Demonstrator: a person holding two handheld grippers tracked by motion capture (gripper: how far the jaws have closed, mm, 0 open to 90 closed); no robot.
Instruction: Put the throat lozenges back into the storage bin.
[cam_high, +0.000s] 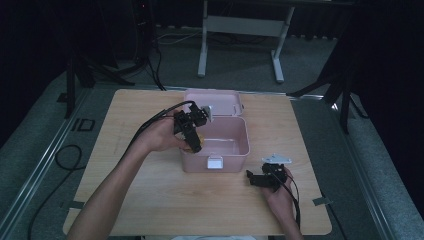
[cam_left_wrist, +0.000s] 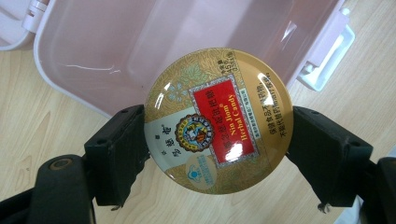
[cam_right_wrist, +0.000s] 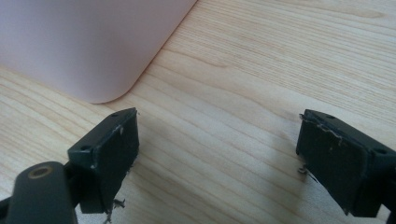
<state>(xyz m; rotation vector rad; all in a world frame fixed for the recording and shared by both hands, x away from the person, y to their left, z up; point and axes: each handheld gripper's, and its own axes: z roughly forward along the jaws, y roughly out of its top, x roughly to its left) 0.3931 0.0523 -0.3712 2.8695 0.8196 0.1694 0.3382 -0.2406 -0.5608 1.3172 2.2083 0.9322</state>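
Over the near-left rim of the open pink box, the left hand-held gripper pinches a round golden candy tin by its edges, one black pad on each side; the tin's red label faces the left gripper view, with the box's bare pink floor beyond it. Near the box's front right corner, the right hand-held gripper rests low on the wooden surface, its jaws spread wide around bare wood.
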